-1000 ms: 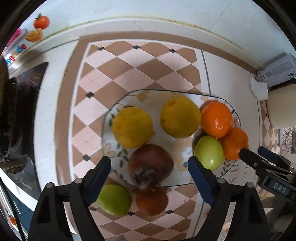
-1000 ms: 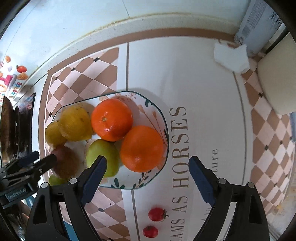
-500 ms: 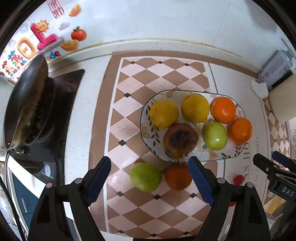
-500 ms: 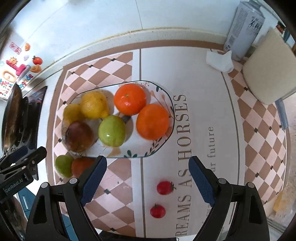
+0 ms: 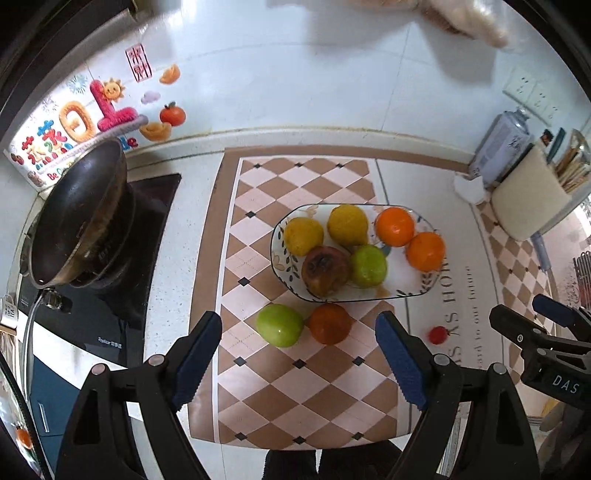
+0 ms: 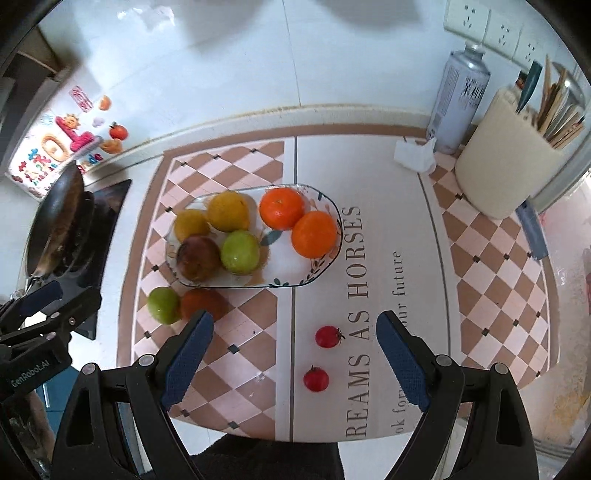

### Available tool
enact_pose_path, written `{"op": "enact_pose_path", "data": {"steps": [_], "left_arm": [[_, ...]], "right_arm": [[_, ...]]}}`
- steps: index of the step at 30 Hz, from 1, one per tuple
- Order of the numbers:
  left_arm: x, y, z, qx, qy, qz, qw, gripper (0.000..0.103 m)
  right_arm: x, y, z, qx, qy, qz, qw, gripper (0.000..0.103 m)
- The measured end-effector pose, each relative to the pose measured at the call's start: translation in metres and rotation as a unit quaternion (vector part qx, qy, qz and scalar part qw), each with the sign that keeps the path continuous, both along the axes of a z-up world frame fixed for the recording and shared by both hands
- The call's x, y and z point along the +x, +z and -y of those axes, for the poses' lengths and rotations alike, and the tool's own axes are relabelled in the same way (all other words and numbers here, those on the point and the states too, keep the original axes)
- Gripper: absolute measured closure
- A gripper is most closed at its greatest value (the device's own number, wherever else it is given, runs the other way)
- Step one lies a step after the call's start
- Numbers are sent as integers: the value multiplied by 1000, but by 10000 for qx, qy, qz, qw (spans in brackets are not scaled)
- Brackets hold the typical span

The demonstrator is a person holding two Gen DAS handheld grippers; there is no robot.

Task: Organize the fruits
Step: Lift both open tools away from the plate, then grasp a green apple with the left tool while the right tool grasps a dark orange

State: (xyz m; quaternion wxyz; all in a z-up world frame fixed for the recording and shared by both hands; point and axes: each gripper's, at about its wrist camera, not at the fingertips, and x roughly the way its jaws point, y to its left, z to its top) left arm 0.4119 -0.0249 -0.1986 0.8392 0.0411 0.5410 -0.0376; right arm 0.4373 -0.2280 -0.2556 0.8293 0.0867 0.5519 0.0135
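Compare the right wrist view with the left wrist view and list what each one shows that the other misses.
Right wrist only: a second cherry tomato nearer the camera, and the full "DREAMS AS HORSES" lettering on the mat.

Left wrist only: a pale hanging bag at the top.

Both: the plate holding six fruits, the loose green fruit and dark orange fruit beside it, the wok, the spray can.
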Motion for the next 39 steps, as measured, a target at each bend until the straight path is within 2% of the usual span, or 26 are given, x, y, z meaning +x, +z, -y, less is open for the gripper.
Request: {"op": "enact_pose_path", "data": {"steps": [13,22,30,31,32,35,39], "left_arm": [[-42,52,5,-41,-31,538,9985,18],[-46,66,8,-57,21,714,9974,18],[-31,48,2,-97,184,456,9987,17],[-27,43,0,-62,239,405,9989,13],[-24,39,-2,-15,295,375,9989,3],[-12,22,-16,123,504,285,9982,2],[8,-12,-44,529,891,-25,9946,2]], "right_arm": [[-49,71,-1,21,-49,620,9981,11],[-51,78,1,90,-108,640,9979,11],[-32,56,4,317,-219,415,9984,11],[-27,47,4,341,-212,315,9987,11],[-24,41,3,376,-198,265,9987,11],[-12,17,-1,405,-109,41,9991,11],[9,-28,-16,648,71,-334,9973,11]]}}
